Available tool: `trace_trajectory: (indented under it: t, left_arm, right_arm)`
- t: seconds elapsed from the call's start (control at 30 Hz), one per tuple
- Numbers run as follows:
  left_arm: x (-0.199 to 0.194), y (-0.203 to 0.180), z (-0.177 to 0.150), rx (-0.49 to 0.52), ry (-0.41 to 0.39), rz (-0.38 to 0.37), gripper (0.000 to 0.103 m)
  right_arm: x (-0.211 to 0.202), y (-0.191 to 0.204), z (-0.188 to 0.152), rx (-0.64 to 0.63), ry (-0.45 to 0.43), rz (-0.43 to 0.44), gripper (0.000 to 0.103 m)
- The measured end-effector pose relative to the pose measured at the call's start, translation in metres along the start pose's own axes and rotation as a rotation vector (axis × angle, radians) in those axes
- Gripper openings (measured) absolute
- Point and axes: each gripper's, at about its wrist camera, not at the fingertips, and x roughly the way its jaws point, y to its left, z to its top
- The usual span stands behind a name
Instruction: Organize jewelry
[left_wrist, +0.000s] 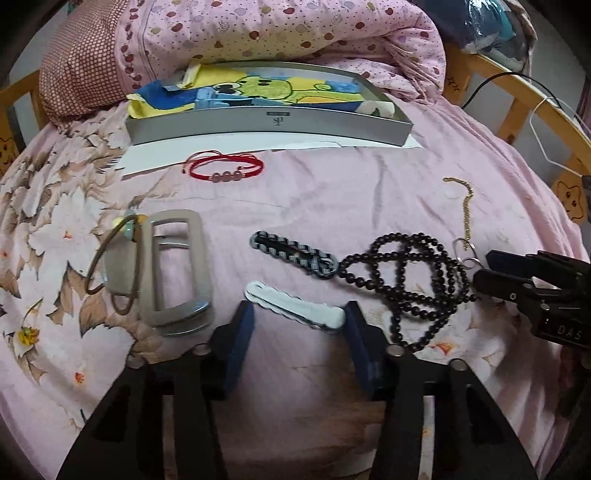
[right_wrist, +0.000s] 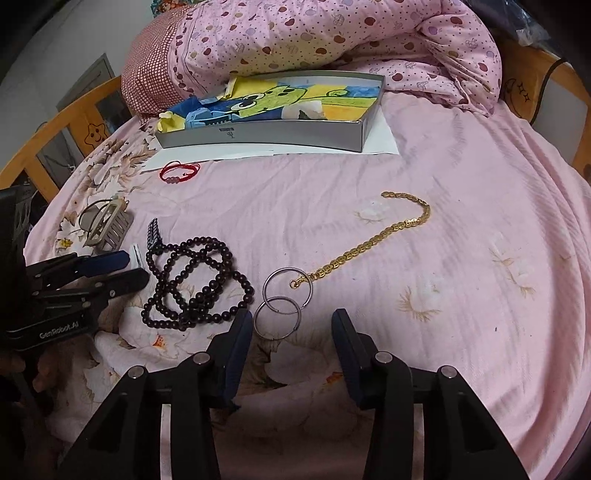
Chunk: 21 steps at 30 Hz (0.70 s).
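1. Currently the left gripper (left_wrist: 300, 311) stands at a middling gape and points steeply down at the bedsheet (left_wrist: 332, 192). A white scalloped clip (left_wrist: 295, 304) lies crosswise at its tips, one end near each pad. Whether the pads press on it cannot be told, and it reads as bracketed, not gripped.
2. The right gripper (right_wrist: 291, 315) is likewise part open and holds nothing. Two silver hoops (right_wrist: 280, 306) lie just ahead of it, the nearer one beside the left-hand pad. This placement suggests the hoops are its target.
3. Each gripper lines its gap up with a separate item, probably so that both pickups proceed together.
4. Between the two grippers lies a tangled string of dark beads (right_wrist: 195, 280). It is near the hoops but apart from them.
5. A gold chain (right_wrist: 373, 243) runs from the upper hoop away to the right, and its end touches that hoop.
6. A black-and-grey braided piece (left_wrist: 295, 254) lies just beyond the white clip. A grey rectangular frame (left_wrist: 177, 269) with a thin bangle (left_wrist: 107, 266) lies to the left.
7. A red cord bracelet (left_wrist: 225, 170) lies farther off, near the box.
8. The shallow grey box (left_wrist: 269, 127) sits on white paper (left_wrist: 221, 147) at the far side, against the folded quilt (left_wrist: 295, 33). It holds a frog-print cloth (left_wrist: 273, 88), and no jewelry is visible inside.
9. All pieces remain loose on the sheet. Sorting is judged to be at an early stage.
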Motion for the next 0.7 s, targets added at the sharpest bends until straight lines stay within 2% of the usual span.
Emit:
trace_trajectory:
  t: [0.07,0.13,0.2,0.23,0.3,0.33,0.6,0.7]
  left_arm:
    - [0.0,-0.003,-0.002,0.019,-0.007,0.036,0.032]
    - [0.001,-0.006,-0.004,0.034,-0.01,0.05,0.02]
    - [0.001,-0.01,-0.005,0.052,-0.01,0.059,0.014]
    - [0.0,-0.011,-0.006,0.063,-0.011,0.065,0.014]
    - [0.001,-0.014,-0.008,0.076,-0.013,0.061,0.014]
    - [0.0,-0.013,-0.009,0.075,-0.013,0.054,0.013]
    - [-0.017,-0.016,-0.021,0.077,-0.006,-0.014,0.013]
    - [-0.024,-0.019,-0.027,0.078,-0.004,-0.037,0.013]
  right_arm:
    - [0.002,0.001,0.0,-0.005,-0.003,-0.007,0.043]
    - [0.004,0.003,0.0,-0.012,-0.005,-0.013,0.043]
    - [0.005,0.007,0.0,-0.035,-0.007,-0.031,0.043]
    - [0.006,0.009,-0.001,-0.042,-0.007,-0.033,0.043]
    - [0.008,0.015,-0.002,-0.072,-0.003,-0.041,0.035]
    - [0.008,0.017,-0.003,-0.081,-0.002,-0.042,0.028]
    - [0.001,0.032,-0.007,-0.048,0.016,0.054,0.027]
    - [-0.003,0.04,-0.012,-0.061,0.025,0.058,0.027]
